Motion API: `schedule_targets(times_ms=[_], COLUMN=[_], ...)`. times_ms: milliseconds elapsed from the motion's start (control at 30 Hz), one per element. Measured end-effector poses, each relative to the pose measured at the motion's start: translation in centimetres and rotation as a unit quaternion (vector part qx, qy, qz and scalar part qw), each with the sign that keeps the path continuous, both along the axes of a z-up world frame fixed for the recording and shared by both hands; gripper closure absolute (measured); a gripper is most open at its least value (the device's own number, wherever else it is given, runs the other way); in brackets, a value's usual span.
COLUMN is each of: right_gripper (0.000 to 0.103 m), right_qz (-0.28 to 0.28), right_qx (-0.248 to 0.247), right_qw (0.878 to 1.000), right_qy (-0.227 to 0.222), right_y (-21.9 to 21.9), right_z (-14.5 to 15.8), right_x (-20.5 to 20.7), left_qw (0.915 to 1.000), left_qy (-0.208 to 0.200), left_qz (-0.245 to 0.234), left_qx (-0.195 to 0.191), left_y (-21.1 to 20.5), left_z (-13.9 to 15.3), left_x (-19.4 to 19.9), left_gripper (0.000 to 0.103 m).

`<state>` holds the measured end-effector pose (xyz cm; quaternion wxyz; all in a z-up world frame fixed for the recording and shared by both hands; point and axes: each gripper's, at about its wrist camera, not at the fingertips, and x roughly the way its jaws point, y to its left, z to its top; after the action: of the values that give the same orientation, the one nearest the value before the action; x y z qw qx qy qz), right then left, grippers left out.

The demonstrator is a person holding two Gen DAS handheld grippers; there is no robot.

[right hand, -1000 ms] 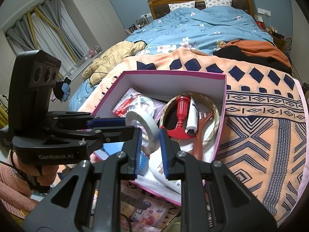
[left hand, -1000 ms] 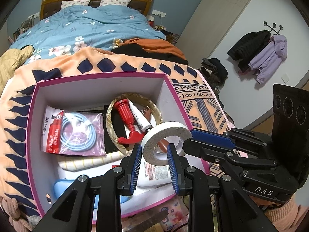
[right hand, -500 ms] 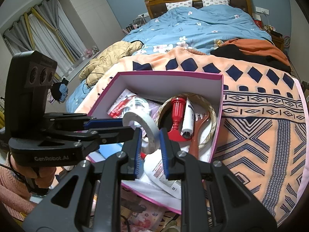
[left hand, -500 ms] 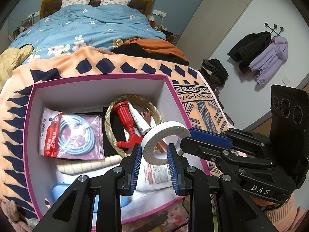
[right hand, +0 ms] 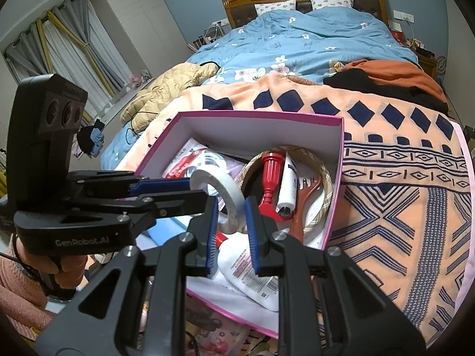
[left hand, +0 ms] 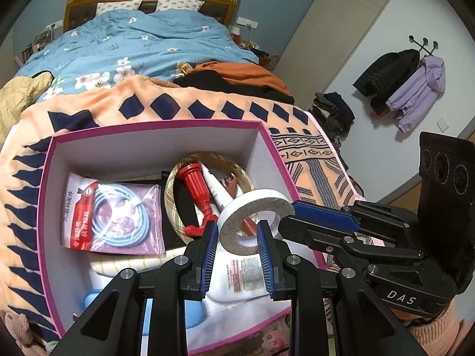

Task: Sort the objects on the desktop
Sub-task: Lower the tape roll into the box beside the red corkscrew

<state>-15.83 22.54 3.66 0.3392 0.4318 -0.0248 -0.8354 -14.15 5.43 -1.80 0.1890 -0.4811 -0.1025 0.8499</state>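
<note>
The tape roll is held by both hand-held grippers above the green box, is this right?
Not quite: the box is pink, not green, as the left wrist view shows. The tape roll is indeed held by both the left hand-held gripper and the right hand-held gripper above it.

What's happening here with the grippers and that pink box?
A person is sorting odds and ends into a pink box set on a bed. Both the left hand-held gripper and the right hand-held gripper are closed on one white tape roll, holding it above the box. Inside already lie a bagged blue cable, a red tool and a white tube.
</note>
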Motion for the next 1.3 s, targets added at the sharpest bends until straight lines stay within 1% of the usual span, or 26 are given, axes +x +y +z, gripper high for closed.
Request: schedule_targets(times_ms=[1300], right_gripper=[0.081], right_qz=[-0.002], right_qx=[0.004], right_qw=[1.0], right_qy=[-0.006], right_y=[0.3], right_z=[-0.6], right_x=[-1.7], left_qw=[0.9999], left_qy=[-0.009], left_qz=[-0.007], left_qx=[-0.005], left_y=[0.4], left_z=[-1.1], left_x=[-1.9], left_gripper=[0.077])
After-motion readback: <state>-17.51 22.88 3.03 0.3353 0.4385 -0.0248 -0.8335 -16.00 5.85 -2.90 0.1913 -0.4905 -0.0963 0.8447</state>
